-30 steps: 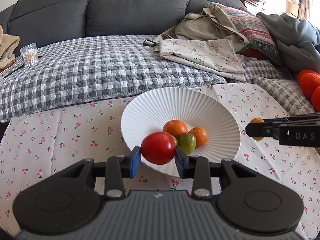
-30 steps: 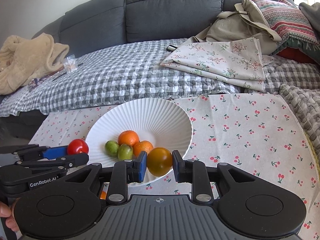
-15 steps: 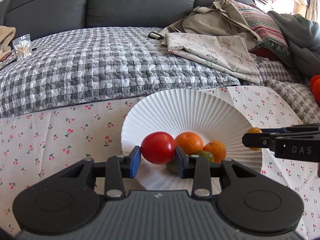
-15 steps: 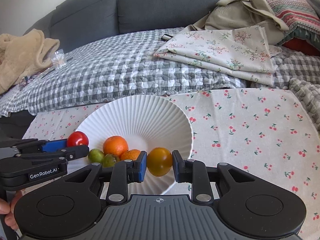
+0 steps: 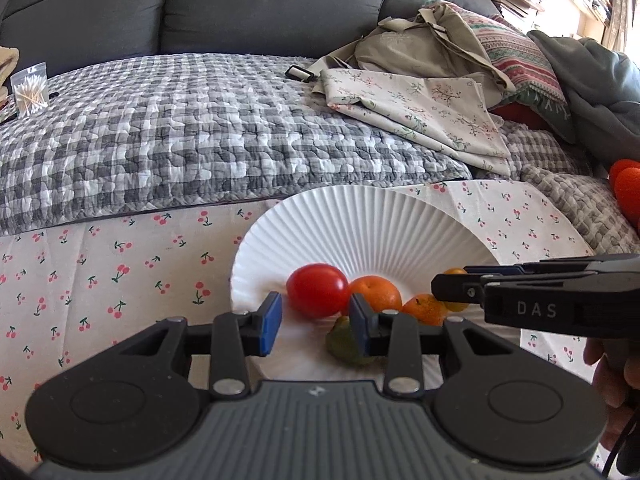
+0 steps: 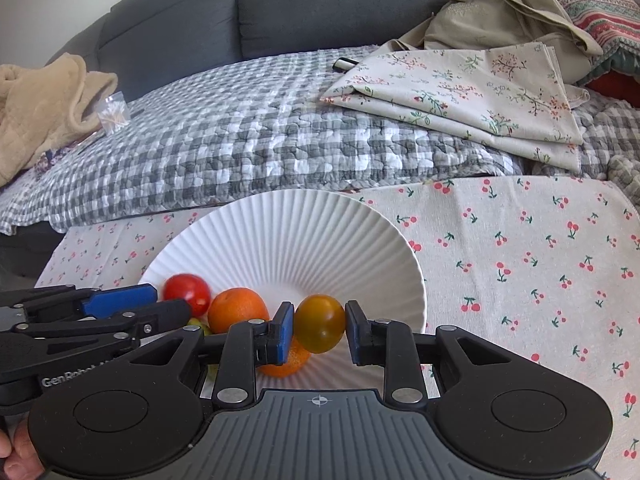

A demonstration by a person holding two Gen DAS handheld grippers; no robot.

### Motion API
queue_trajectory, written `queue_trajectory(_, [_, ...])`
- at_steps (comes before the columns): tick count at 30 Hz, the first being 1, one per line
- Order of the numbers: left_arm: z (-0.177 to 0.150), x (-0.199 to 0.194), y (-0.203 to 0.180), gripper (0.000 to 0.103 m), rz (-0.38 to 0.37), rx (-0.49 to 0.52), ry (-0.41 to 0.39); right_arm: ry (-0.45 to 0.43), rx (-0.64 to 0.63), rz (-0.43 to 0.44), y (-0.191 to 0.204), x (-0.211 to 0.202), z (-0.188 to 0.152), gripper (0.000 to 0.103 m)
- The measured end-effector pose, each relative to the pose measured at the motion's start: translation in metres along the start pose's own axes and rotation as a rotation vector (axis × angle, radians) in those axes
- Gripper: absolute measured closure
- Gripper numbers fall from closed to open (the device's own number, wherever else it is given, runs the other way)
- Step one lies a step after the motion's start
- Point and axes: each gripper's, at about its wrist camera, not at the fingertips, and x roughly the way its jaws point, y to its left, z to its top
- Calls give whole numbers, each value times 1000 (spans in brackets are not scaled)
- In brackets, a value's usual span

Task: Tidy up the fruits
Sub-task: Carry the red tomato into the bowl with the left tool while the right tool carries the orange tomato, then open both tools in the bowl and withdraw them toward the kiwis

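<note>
now both fruits hang over the white bowl (image 6: pixel 360 232). the right gripper (image 6: pixel 318 330) is opening, and the yellow-brown tomato (image 6: pixel 319 323) sits between its pads, maybe just touching. the left gripper (image 5: pixel 314 318) looks loose: the red tomato (image 5: pixel 318 290) lies just past its parted pads, beside the orange (image 5: pixel 378 292).

From my left camera, the green fruit (image 5: pixel 344 344) is half hidden behind the right pad of the left tongs (image 5: pixel 314 322). The amber tomato (image 5: pixel 454 272) shows only a sliver past the right tongs (image 5: pixel 448 288). Orange fuzzy things (image 5: pixel 626 188) are cut by the right edge; I can't identify them. From my right camera, one mandarin (image 6: pixel 286 364) sits mostly behind a finger (image 6: pixel 280 334), perhaps touching the plate (image 6: pixel 288 236).
</note>
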Motion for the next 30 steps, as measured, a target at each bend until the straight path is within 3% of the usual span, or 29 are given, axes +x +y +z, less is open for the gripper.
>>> queue_trajectory(18, [-5, -51, 0, 61, -3, -16, -22, -72, 74, 22, 1, -65, 8, 70])
queue_trajectory(21, [-10, -64, -4, 54, 15, -4, -22, -76, 74, 25, 3, -82, 3, 68])
queue_trajectory(30, [-31, -102, -18, 43, 106, 10, 12, -70, 59, 46, 18, -128, -15, 38])
